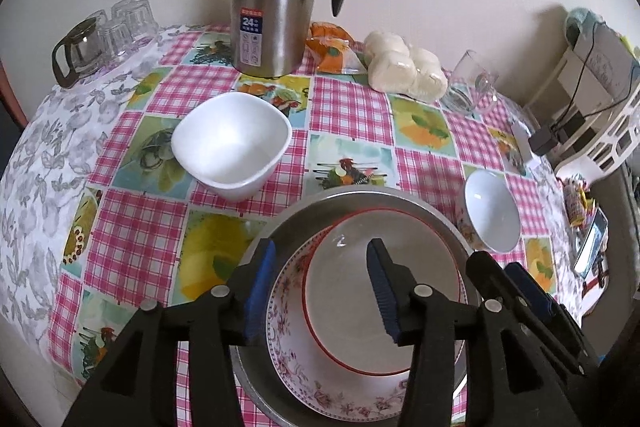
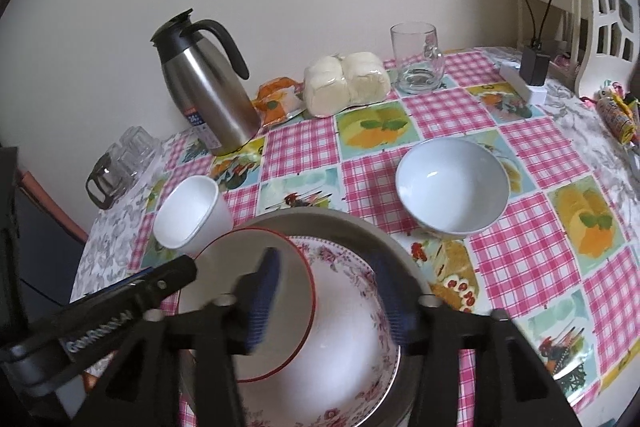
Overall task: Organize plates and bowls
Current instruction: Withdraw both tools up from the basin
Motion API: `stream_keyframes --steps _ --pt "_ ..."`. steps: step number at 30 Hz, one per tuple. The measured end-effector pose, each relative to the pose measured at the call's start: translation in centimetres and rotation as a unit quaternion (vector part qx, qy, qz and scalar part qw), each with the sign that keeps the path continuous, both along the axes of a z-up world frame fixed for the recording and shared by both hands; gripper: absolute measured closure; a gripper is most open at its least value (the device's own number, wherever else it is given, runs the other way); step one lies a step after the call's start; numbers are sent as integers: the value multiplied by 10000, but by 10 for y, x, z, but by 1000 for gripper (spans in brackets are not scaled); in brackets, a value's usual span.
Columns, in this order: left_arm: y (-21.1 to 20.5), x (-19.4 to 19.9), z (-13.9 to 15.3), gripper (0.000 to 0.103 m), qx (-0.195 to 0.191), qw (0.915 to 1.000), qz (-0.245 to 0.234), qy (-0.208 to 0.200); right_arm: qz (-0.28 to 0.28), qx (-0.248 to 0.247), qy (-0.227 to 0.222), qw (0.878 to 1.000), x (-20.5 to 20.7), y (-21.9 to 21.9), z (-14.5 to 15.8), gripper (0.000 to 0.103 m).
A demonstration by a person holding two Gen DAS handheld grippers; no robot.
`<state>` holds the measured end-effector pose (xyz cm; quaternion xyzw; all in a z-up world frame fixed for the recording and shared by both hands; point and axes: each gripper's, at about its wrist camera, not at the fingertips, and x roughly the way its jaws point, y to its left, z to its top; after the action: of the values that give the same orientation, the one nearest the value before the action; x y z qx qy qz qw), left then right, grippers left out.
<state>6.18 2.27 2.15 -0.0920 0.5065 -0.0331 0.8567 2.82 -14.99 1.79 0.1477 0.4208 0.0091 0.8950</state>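
Left wrist view: red-rimmed bowl (image 1: 372,291) sits in floral plate (image 1: 296,359), itself in metal tray (image 1: 304,211), directly under the left gripper (image 1: 320,291). Its fingers (image 1: 262,291) stand partly open, straddling the bowl's left edge, nothing held; whether the pads touch it I cannot tell. Ahead-left of the fingers, square white bowl (image 1: 232,143); ahead-right, round bowl (image 1: 492,215); far ahead, thermos (image 1: 276,7), buns (image 1: 404,67), glass mug (image 1: 468,83), all on the table (image 1: 344,103).

Right wrist view: right gripper (image 2: 326,301) hangs over the same stack, fingers (image 2: 262,303) about half open around the bowl's (image 2: 260,267) right rim (image 2: 308,283), blurred, no grip visible. Plate (image 2: 352,279) and tray (image 2: 320,217) below. Left gripper's arm (image 2: 132,295) enters left of the fingers. Round bowl (image 2: 452,183) ahead-right, square bowl (image 2: 188,211) ahead-left, thermos (image 2: 208,87) beyond.
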Motion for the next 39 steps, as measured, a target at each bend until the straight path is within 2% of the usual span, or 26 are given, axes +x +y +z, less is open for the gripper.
stream_keyframes --steps 5,7,10,12,14,16,17,21,24,32,39 --pt "8 0 1 44 45 9996 271 -33 -59 12 -31 10000 0 -5 0 24" --pt "12 -1 1 34 102 9992 395 -40 -74 14 -37 10000 0 -5 -1 19" --pt "18 0 -1 32 179 9983 549 -14 -78 -18 -62 9999 0 -5 0 12" --pt "23 0 -2 31 186 9978 635 14 -70 -30 -66 9999 1 -4 -1 4" --pt "25 1 -3 31 220 9974 689 30 -81 -51 -112 9999 0 -4 -1 1" --pt "26 1 -4 20 266 9969 735 40 -80 -78 -144 9998 0 -3 0 0" --pt "26 2 -4 17 281 9968 750 31 -84 -82 -155 9998 0 -3 0 0" --pt "26 1 -2 16 230 9969 750 -59 -103 -128 -153 9997 0 -4 0 0" --pt "26 2 -2 8 180 9969 752 -109 -130 -97 -135 9998 0 -6 0 0" --pt "23 2 3 3 164 9971 702 -257 -206 -161 -175 9995 0 -7 4 0" --pt "18 -2 25 3 321 9946 577 -801 -362 -199 -123 9991 -1 -8 6 0"
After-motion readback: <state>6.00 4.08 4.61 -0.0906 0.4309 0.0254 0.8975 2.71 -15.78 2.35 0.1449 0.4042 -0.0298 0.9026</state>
